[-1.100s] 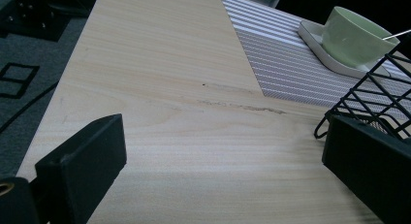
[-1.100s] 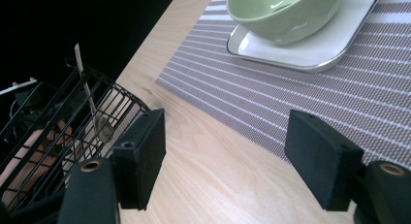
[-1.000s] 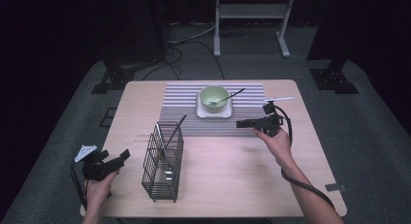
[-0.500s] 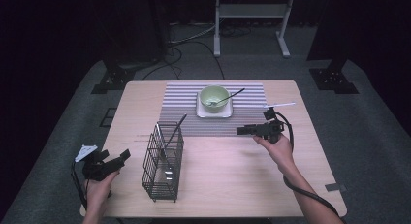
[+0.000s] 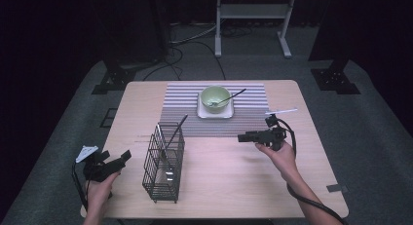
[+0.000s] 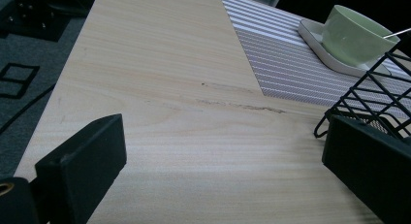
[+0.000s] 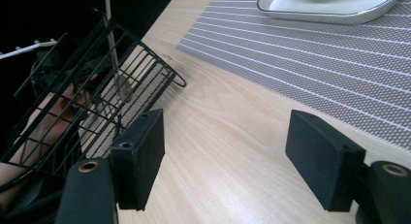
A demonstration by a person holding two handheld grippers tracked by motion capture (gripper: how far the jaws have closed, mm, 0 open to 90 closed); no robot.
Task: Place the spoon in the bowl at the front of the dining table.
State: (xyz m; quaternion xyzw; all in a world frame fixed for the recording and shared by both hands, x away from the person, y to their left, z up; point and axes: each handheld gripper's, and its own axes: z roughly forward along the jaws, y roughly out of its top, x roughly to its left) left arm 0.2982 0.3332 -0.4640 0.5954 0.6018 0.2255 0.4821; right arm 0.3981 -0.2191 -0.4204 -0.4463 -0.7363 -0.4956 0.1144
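A black wire caddy [image 5: 164, 161] stands upright on the wooden table [image 5: 224, 171], near the left side, with a long dark utensil [image 5: 174, 135] leaning out of its top toward the far right. What lies in the bottom of the caddy is hard to make out from the high view, just a pale glint through the mesh.

The right gripper [image 5: 246, 137] hangs over the table to the right of the caddy, well apart from it and just off the near edge of the striped placemat [image 5: 185, 113]. Its jaws stand spread with bare wood between them (its own view shows this plainly), and that view cuts the caddy [image 7: 92, 93] off at the left edge.

The left gripper [image 5: 122, 159] sits at the table's near left corner, close beside the caddy without touching it, jaws wide apart and holding nothing.

On the far part of the placemat a green bowl [image 5: 215, 96] rests on a white square plate [image 5: 215, 111], a thin dark utensil [image 5: 234, 95] propped in it; its end inside the bowl is hard to read.
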